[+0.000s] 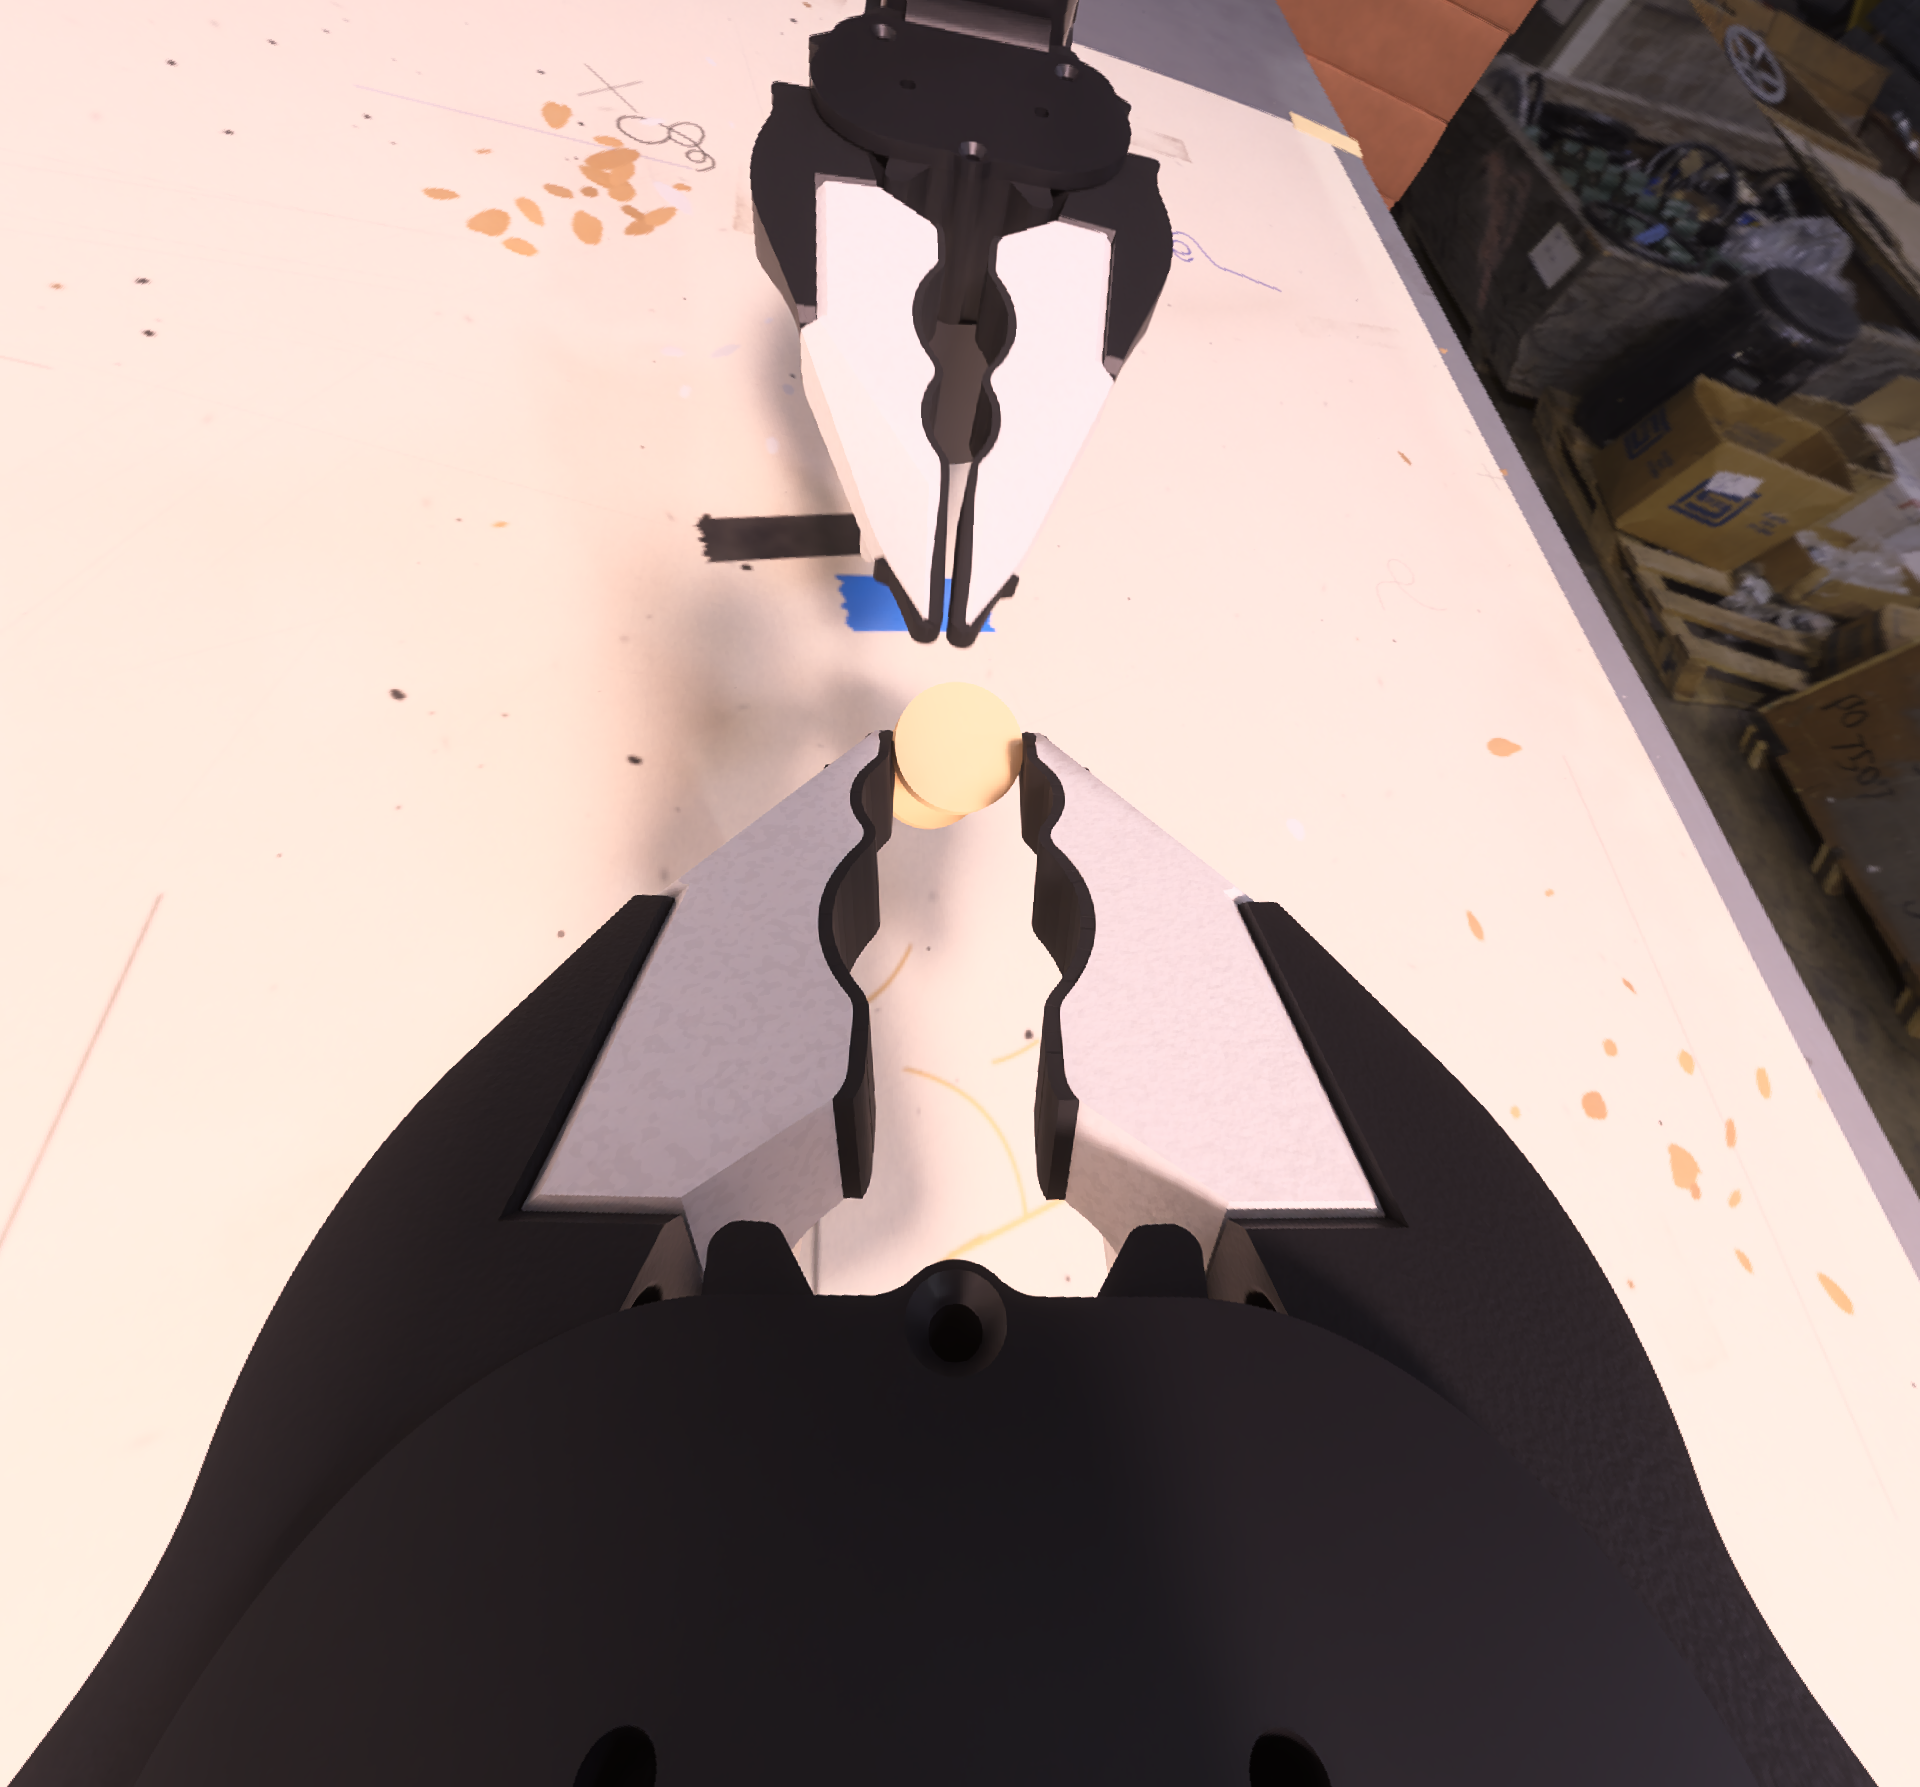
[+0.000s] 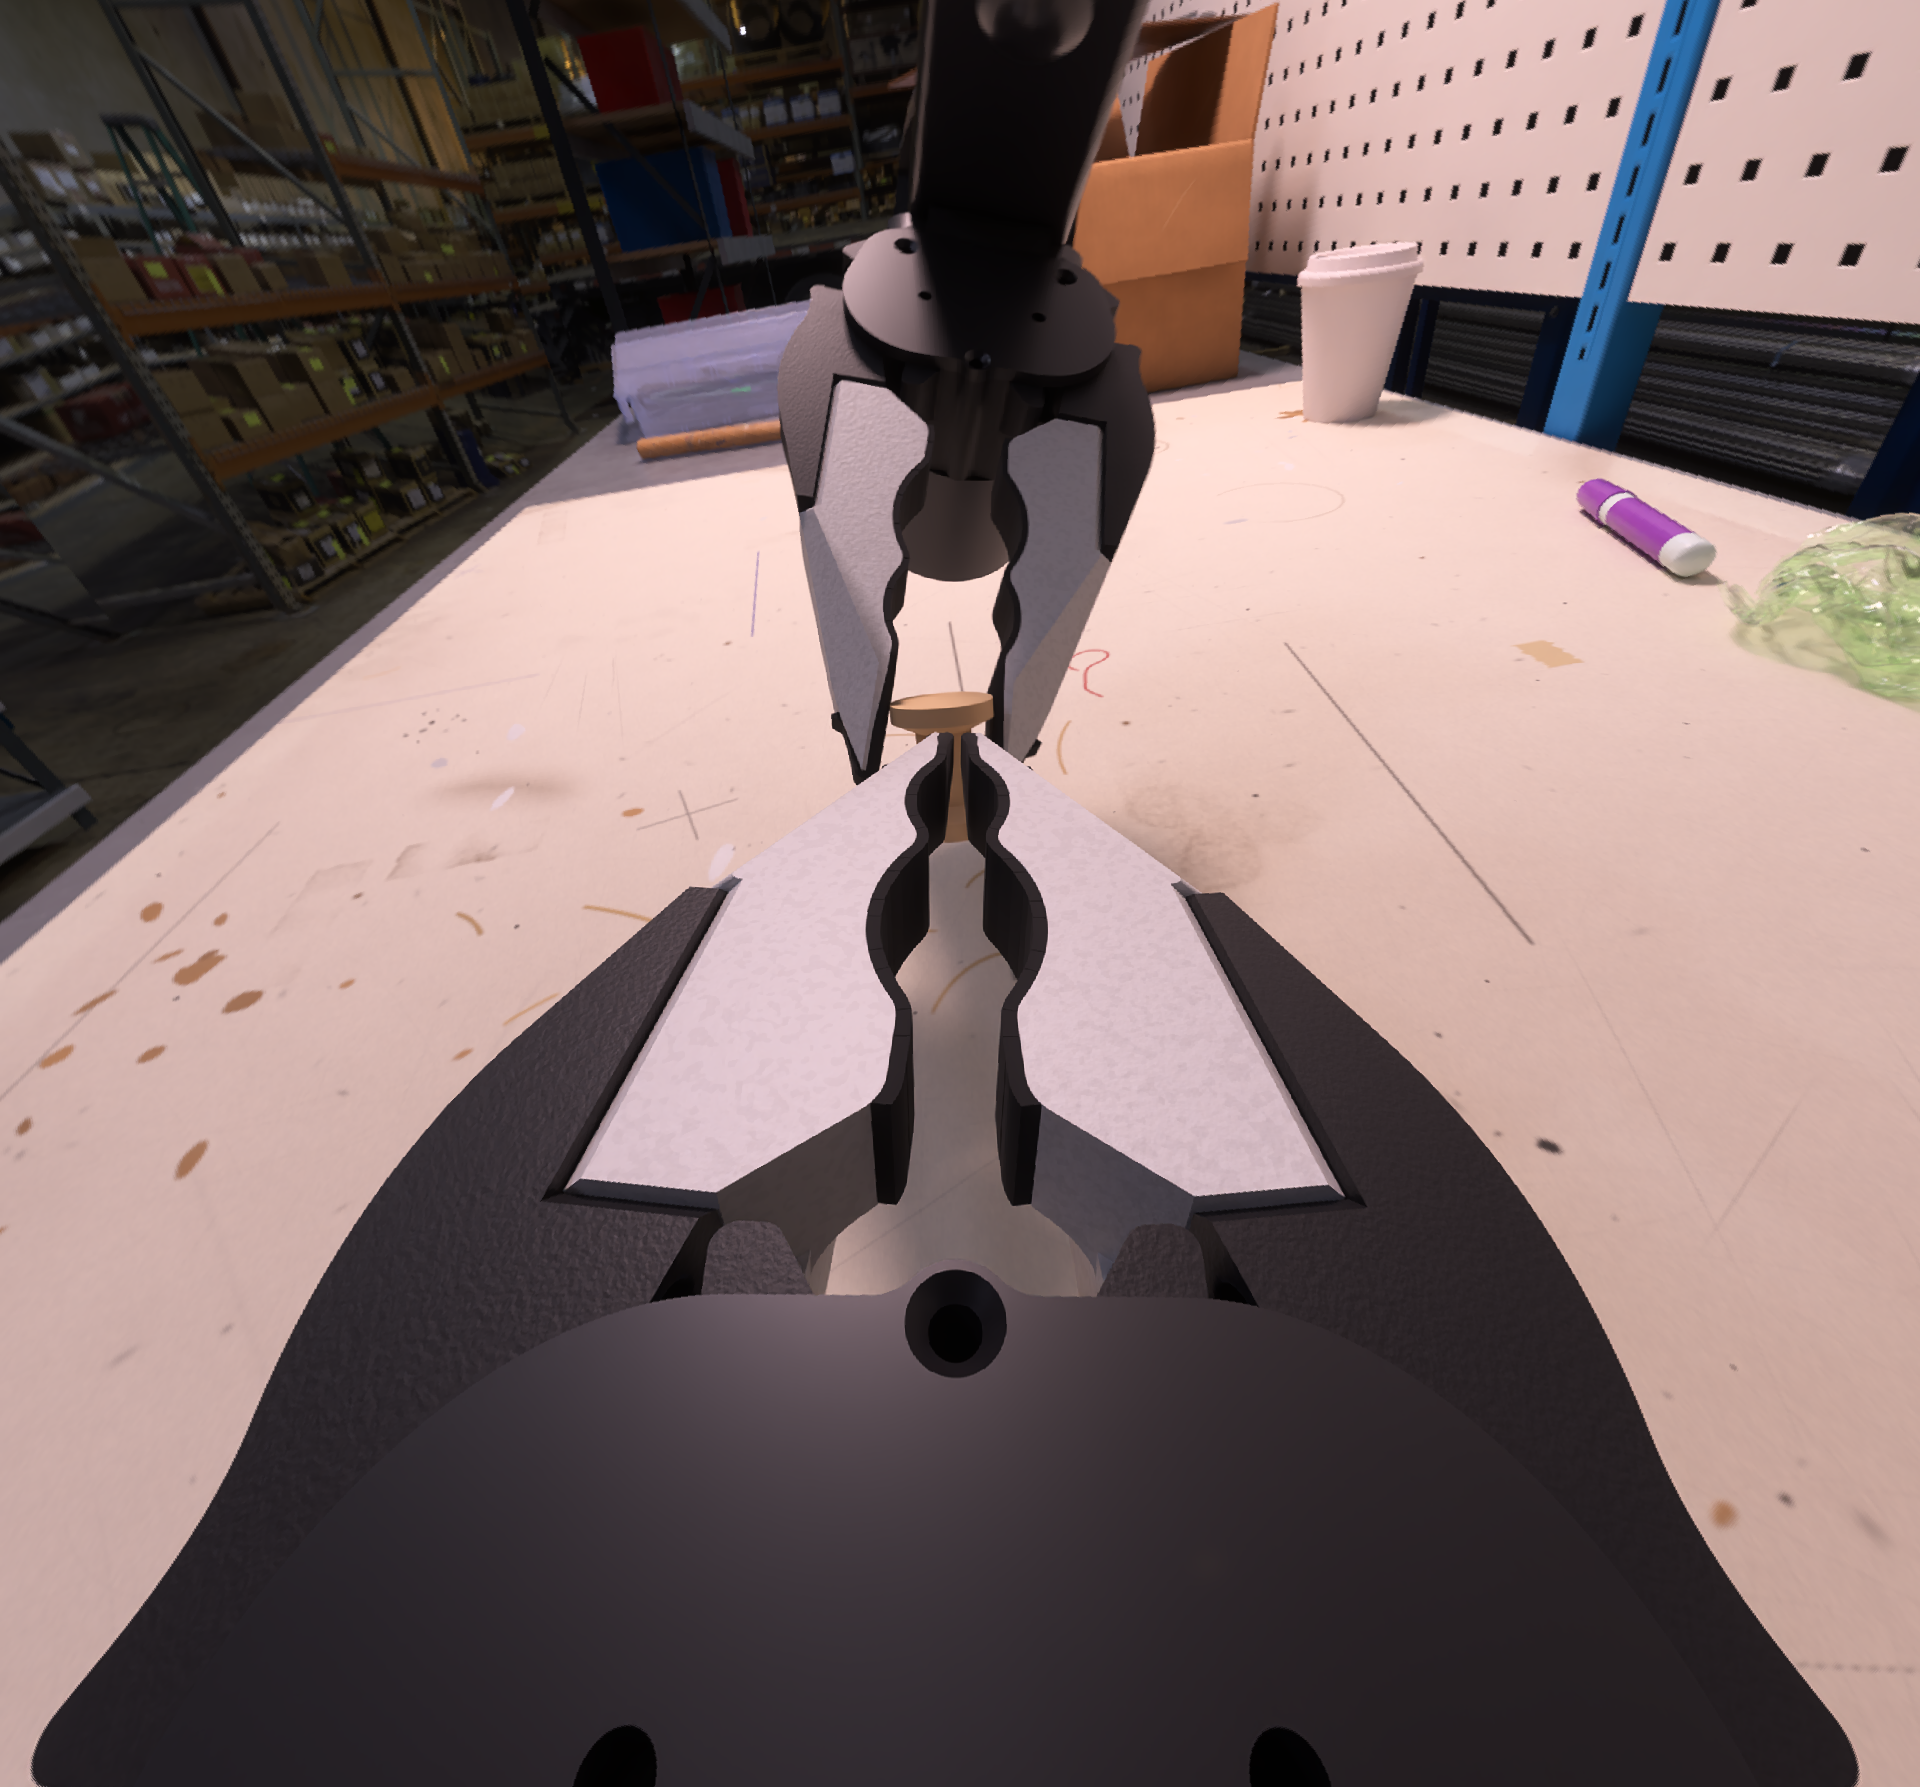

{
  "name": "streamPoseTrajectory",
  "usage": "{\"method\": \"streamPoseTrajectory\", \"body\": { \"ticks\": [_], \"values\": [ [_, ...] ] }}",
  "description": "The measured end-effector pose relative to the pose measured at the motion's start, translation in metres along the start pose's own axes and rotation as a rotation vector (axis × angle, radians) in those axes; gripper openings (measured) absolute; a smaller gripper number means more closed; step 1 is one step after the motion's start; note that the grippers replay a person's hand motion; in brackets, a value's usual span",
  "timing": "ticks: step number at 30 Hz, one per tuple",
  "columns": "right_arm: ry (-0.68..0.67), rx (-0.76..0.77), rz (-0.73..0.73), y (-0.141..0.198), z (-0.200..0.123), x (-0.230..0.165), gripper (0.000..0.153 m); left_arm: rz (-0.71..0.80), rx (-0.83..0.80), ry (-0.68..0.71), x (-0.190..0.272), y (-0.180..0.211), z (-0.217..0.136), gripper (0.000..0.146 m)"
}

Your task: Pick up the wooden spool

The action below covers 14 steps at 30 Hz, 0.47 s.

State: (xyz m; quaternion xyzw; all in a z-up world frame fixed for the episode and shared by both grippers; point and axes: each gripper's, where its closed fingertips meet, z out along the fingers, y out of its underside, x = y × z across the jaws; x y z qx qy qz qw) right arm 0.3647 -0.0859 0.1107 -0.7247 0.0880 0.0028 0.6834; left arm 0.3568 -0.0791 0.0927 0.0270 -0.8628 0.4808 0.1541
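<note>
The small pale wooden spool point(image 1: 951, 750) stands upright on the speckled white table point(image 1: 312, 490), its long axis pointing straight up. The left gripper point(image 1: 954, 745) squeezes its round top rim. The right gripper point(image 2: 956, 750) is almost shut, with the spool's thin stem in its narrow gap; lifting is not yet done.

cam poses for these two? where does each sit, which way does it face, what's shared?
Left wrist view: sits on the left gripper, looks steeply down at the table; own fingers flank the spool, right gripper opposite.
Right wrist view: sits on the right gripper, looks low across the table toward shelving and pegboard; own fingers nearly shut, tips at the spool's stem.
Shared: spool, table, both grippers head-on.
</note>
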Motion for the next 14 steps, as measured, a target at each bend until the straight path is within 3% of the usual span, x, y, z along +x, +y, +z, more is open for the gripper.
{"method": "streamPoseTrajectory", "body": {
  "ticks": [8,14],
  "values": [
    [0.033,-0.114,-0.099,0.015,0.002,-0.001,0.001,0.008,-0.008,0.011,-0.001,0.002,0.007,0.024],
    [0.155,-0.395,-0.319,0.043,0.003,0.006,0.001,0.014,-0.182,-0.045,-0.012,0.027,0.017,0.024]
  ]
}}
